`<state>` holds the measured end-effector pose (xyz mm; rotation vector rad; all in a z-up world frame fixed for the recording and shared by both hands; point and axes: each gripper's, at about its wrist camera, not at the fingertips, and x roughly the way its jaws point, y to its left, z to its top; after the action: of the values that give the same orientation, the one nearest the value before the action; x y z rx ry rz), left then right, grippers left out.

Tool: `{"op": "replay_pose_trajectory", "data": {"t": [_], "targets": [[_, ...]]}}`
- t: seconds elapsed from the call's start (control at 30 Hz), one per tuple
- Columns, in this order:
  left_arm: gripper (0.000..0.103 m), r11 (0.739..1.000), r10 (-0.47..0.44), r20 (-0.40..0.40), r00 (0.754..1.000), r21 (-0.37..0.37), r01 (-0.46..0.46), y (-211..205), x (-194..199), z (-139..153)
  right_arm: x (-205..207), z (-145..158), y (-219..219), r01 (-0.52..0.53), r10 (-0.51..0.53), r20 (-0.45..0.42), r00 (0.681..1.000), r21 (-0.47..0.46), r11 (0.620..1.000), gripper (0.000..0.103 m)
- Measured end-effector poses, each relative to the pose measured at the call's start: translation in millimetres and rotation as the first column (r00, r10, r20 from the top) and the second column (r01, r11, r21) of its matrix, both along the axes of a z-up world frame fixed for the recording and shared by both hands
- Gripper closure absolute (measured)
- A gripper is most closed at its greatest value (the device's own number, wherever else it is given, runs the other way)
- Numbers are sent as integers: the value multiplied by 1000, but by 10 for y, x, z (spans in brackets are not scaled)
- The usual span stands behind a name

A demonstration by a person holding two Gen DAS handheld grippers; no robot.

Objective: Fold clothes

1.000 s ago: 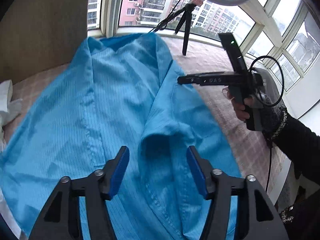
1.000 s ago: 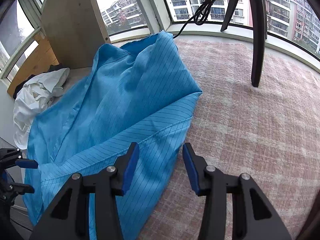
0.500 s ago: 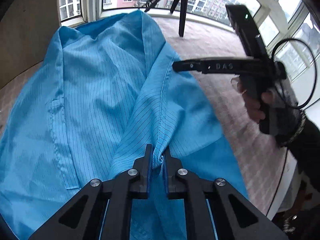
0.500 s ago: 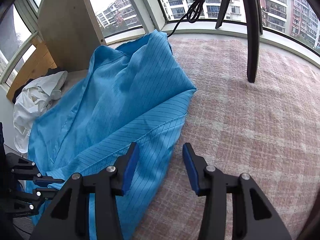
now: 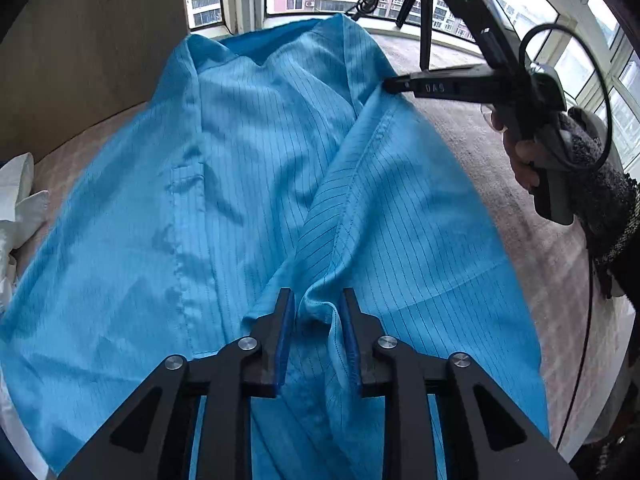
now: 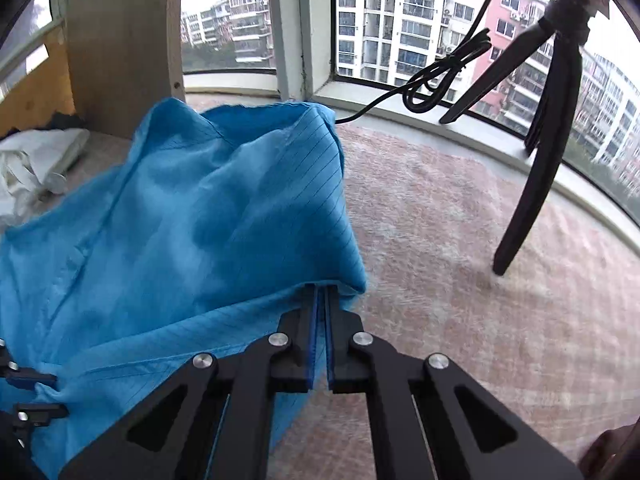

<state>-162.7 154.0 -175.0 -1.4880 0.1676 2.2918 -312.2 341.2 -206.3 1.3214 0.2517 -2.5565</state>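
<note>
A light blue pinstriped garment (image 5: 248,160) lies spread on a pinkish checked cover (image 6: 460,280). My left gripper (image 5: 316,304) points down at its near part. Its jaws are opening, and a raised fold of the cloth stands loosely between the blue pads. In the left wrist view my right gripper (image 5: 390,85) reaches in from the right to the folded-over flap's edge. In its own view the right gripper (image 6: 320,290) is shut on that edge of the garment (image 6: 200,220), and the cloth hides its tips. The left gripper's fingers (image 6: 24,378) show at the lower left.
Crumpled white cloth (image 5: 20,208) lies left of the garment, also the white cloth (image 6: 36,160). A black tripod (image 6: 532,168) stands on the cover by the window, with a coiled cable (image 6: 436,80) on the sill. A wooden panel (image 5: 100,60) rises behind. A person's hand (image 5: 524,160) holds the right gripper.
The left jaws pinched a fold of the garment, then parted again. The right gripper swung left to the flap's edge and shut on it.
</note>
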Motion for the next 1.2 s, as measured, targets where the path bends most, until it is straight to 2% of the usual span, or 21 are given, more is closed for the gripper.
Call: {"op": "replay_pose_trajectory", "data": {"t": [0.03, 0.17, 0.23, 0.37, 0.43, 0.53, 0.63, 0.73, 0.83, 0.93, 1.0, 1.03, 1.1, 1.13, 1.2], "targets": [[77, 1000, 16, -13, 1000, 19, -16, -79, 46, 99, 2, 23, 21, 13, -13, 8, 1000, 8, 1000, 99], [79, 995, 58, -76, 995, 87, -52, -464, 338, 522, 195, 224, 160, -1, 6, 48, 999, -108, 994, 98], [79, 991, 80, -96, 992, 116, -69, -639, 530, 692, 408, 367, 210, -43, 51, 45, 998, -179, 983, 97], [79, 980, 120, -73, 990, 167, -107, -882, 909, 813, 971, 675, 317, -114, 133, 39, 990, -309, 944, 85], [79, 979, 118, -56, 991, 175, -106, -939, 1172, 819, 1344, 775, 306, -162, 196, 52, 979, -375, 912, 85], [79, 980, 88, -34, 996, 180, -80, -956, 1565, 783, 2021, 801, 180, -222, 270, 62, 961, -407, 886, 85], [79, 978, 61, -12, 998, 203, -57, -1017, 2020, 766, 2680, 573, -84, -268, 324, 97, 941, -371, 889, 85], [79, 973, 49, 2, 999, 227, -48, -1123, 2483, 751, 3218, 254, -457, -293, 337, 113, 935, -292, 911, 85], [79, 972, 81, 31, 996, 218, -86, -1346, 2966, 703, 3648, 27, -848, -326, 351, 98, 931, -204, 923, 85], [79, 967, 133, 45, 990, 213, -140, -1669, 3427, 666, 4144, -114, -1158, -379, 381, 78, 921, -39, 924, 85], [78, 964, 179, 43, 983, 194, -184, -1904, 3646, 604, 4443, -66, -1233, -405, 401, 66, 914, 83, 910, 86], [77, 960, 200, 40, 979, 191, -204, -2010, 3703, 554, 4512, 20, -1215, -401, 395, 82, 915, 73, 913, 86], [76, 951, 245, 38, 969, 186, -248, -2206, 3793, 444, 4531, 296, -1092, -354, 356, 85, 931, -33, 934, 84], [76, 944, 269, 41, 962, 188, -271, -2273, 3794, 370, 4498, 440, -1035, -318, 322, 67, 944, -65, 946, 80], [77, 929, 309, 51, 950, 199, -313, -2389, 3796, 234, 4382, 656, -994, -249, 248, -28, 968, -36, 968, 45]]}}
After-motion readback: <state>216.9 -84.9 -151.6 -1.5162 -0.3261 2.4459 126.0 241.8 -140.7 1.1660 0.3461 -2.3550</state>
